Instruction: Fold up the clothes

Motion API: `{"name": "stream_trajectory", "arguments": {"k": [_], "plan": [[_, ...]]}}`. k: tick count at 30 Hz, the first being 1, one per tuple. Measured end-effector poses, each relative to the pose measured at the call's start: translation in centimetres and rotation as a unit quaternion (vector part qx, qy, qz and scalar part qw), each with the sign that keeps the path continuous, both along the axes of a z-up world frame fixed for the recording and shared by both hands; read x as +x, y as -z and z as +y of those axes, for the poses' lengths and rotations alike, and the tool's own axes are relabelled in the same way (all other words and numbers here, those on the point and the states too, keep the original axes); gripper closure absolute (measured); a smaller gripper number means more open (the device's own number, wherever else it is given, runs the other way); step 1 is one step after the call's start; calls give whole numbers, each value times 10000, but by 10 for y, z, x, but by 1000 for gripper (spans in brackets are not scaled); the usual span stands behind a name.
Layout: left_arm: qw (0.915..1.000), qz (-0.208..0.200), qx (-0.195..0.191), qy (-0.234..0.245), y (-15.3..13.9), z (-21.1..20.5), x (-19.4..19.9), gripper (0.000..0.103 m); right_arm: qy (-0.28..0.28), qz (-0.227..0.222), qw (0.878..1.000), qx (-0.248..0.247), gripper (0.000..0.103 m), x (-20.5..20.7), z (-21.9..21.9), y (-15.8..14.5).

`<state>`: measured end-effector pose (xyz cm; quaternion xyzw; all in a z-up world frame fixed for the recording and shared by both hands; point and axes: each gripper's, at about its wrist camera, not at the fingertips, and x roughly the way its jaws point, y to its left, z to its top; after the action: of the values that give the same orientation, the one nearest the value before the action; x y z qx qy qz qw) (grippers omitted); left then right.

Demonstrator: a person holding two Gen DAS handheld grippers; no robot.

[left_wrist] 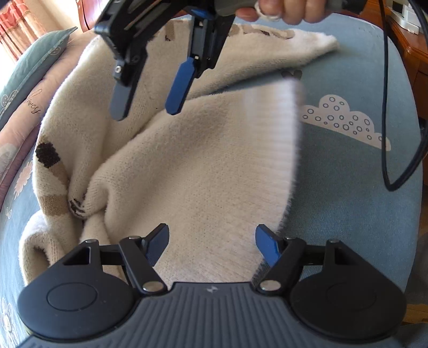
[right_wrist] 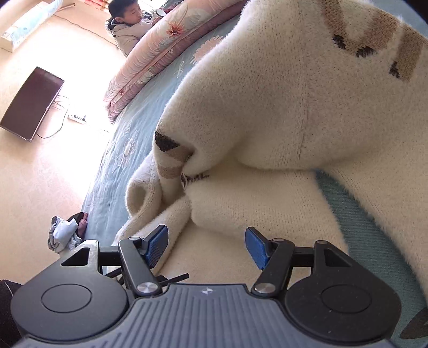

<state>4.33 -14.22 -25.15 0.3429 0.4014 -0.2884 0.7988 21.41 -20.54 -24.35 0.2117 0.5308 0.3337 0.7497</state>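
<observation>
sweater [left_wrist: 203,171]: cream knit, brown and tan patches, spread on blue bedspread [left_wrist: 347,203]; partly folded, big flap laid over the middle, ribbed hem edge at right, blurred.
why flap sits there: looks like one side already turned in toward the centre to narrow the body; judgement only.
bunched spot: crease and tucked patch at left [left_wrist: 75,203], fabric gathered rather than flat, probably needs smoothing.
sleeve: far right end [left_wrist: 315,40] stretched out flat on the bedspread, not yet folded in.
left gripper [left_wrist: 212,247]: jaws apart, nothing between pads, hovering over near edge of the flap; empty, free to take a new pinch.
right gripper [left_wrist: 148,105]: jaws apart, empty, tilted down above the far-left part of the sweater; hand [left_wrist: 278,10] on its handle at top.
right wrist view: right gripper [right_wrist: 207,247] over cream fold, pads clear of cloth.
cable [left_wrist: 388,107]: hangs over right side of the bedspread, could snag.
background: pink quilt [right_wrist: 160,53] along far edge, second person [right_wrist: 125,26] on the floor beyond.
</observation>
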Motion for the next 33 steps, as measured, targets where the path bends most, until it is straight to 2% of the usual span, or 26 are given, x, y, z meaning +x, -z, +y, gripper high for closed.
{"name": "stream_trajectory", "arguments": {"k": [4,6,9,11,13,15,18,21,23,25,26,27,28,29,31,33], "plan": [[9991,96,-72,-410,-6,15,1,31,-524,-280,9961,-647,34,-22,2,-7],[9975,319,-197,-598,-10,22,-2,31,-835,-341,9918,-908,34,-36,6,-6],[9915,697,-546,-950,-16,30,-10,31,-1162,-287,9874,-1034,34,-53,12,-1],[9843,867,-739,-1350,-21,37,-13,31,-1262,-229,9865,-1016,34,-63,15,1],[9758,788,-839,-1858,-32,47,-12,31,-1288,-195,9867,-970,34,-69,22,1],[9653,551,-892,-2391,-46,58,-11,31,-1309,-143,9871,-909,34,-73,26,1],[9442,18,-855,-3180,-63,75,-12,31,-1389,-49,9869,-820,34,-77,32,3],[9249,-282,-682,-3729,-60,89,-14,31,-1533,-53,9843,-870,34,-81,40,5],[9190,-69,-728,-3874,-48,98,-10,31,-1622,-65,9824,-919,34,-83,44,5],[9160,193,-944,-3894,-35,106,-4,31,-1664,-79,9813,-961,34,-84,48,6],[9147,302,-1044,-3893,-28,109,-1,36,-1685,-85,9808,-981,34,-84,49,6],[9117,404,-1117,-3934,-23,112,3,64,-1705,-92,9802,-1002,34,-84,51,6],[9071,472,-1127,-4028,-20,116,8,78,-1719,-104,9796,-1040,34,-85,53,6],[9026,477,-1130,-4126,-21,122,11,86,-1726,-119,9789,-1090,34,-85,55,6],[8985,398,-1231,-4195,-27,136,16,87,-1702,-136,9779,-1208,34,-87,59,8],[9041,338,-1280,-4062,-37,152,18,87,-1658,-109,9776,-1293,34,-89,65,9]]}}
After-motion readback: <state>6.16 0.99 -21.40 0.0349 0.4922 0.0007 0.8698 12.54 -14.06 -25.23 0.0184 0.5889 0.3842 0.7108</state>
